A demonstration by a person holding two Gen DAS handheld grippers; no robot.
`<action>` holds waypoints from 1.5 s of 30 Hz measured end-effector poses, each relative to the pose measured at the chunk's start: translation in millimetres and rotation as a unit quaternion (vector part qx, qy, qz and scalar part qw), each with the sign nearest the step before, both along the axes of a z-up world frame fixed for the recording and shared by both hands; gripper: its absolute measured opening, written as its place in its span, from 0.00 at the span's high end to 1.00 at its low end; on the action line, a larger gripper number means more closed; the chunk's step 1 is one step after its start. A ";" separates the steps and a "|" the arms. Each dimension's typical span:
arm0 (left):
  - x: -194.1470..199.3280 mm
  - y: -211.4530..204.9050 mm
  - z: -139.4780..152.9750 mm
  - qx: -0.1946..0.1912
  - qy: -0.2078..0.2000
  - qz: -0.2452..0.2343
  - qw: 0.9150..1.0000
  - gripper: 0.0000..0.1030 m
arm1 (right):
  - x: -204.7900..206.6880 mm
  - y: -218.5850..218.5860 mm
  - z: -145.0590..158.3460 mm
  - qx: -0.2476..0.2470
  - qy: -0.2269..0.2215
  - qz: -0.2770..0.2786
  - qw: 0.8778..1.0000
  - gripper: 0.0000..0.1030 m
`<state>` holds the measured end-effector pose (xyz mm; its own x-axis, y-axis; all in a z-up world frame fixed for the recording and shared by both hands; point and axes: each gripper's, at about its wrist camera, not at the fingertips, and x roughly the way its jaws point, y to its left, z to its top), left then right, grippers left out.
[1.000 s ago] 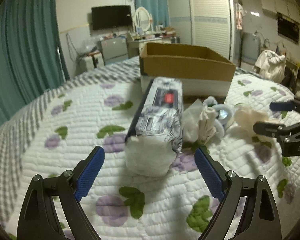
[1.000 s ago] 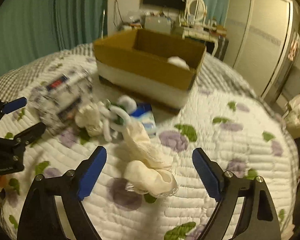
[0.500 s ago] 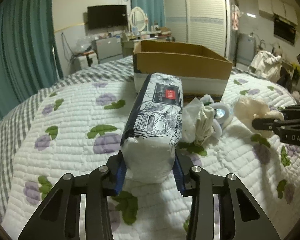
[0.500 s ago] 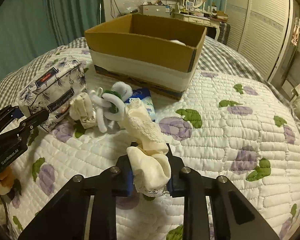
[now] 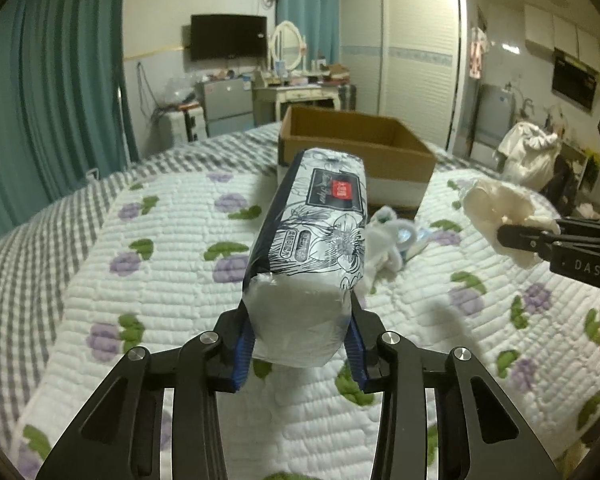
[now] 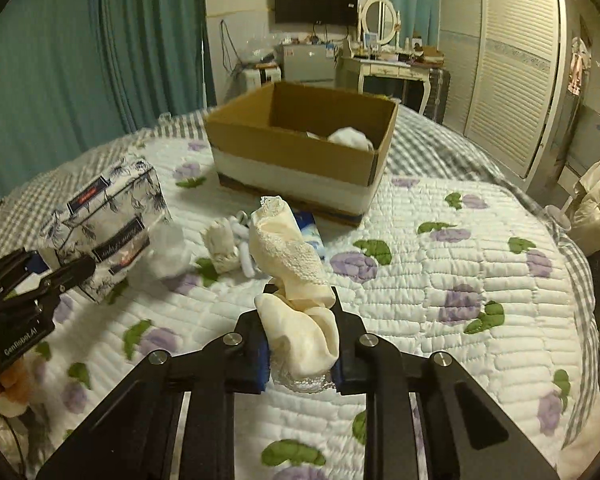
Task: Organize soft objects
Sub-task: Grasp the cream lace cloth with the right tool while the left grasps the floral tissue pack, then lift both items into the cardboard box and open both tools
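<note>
My left gripper (image 5: 300,344) is shut on a flower-printed tissue pack (image 5: 316,240) and holds it above the quilt; it also shows in the right wrist view (image 6: 112,220). My right gripper (image 6: 300,352) is shut on a cream lace cloth (image 6: 296,280), lifted off the bed; it also shows in the left wrist view (image 5: 496,212). An open cardboard box (image 6: 300,148) stands beyond on the bed with a white soft item (image 6: 350,138) inside. Small white socks and rings (image 6: 230,244) lie in front of the box.
A quilted bedspread (image 6: 460,260) with purple flowers covers the bed. A blue packet (image 6: 310,236) lies by the box. Teal curtains (image 6: 80,60) hang at left. A wardrobe (image 6: 512,52) stands at right, and a dresser with a mirror (image 6: 380,56) stands behind.
Both grippers closed from wide open, the left on the tissue pack and the right on the cream cloth, and both have lifted their items off the quilt.
</note>
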<state>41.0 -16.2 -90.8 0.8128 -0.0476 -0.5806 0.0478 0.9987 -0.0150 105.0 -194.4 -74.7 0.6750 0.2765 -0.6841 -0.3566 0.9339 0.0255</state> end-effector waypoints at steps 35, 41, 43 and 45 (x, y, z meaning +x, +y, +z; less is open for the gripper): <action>183.4 -27.6 105.8 0.006 -0.097 -0.013 0.995 0.63 | 152.8 37.0 133.8 0.055 -0.132 -0.018 0.990 0.79; 233.7 -45.1 65.4 0.022 -0.068 -0.014 0.997 0.63 | 218.4 37.3 85.1 0.051 -0.090 -0.032 0.994 0.79; 243.6 -48.0 52.4 0.027 -0.056 -0.015 0.998 0.63 | 232.9 37.1 68.4 0.045 -0.075 -0.034 0.996 0.79; 251.0 -50.9 43.2 0.029 -0.047 -0.016 0.998 0.63 | 241.9 32.5 51.6 0.042 -0.061 -0.036 0.997 0.79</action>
<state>292.0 -67.1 -47.6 0.8626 -0.0428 -0.5041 0.0782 0.9957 0.0492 346.9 -161.9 -23.1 0.7713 0.2778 -0.5727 -0.2943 0.9534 0.0660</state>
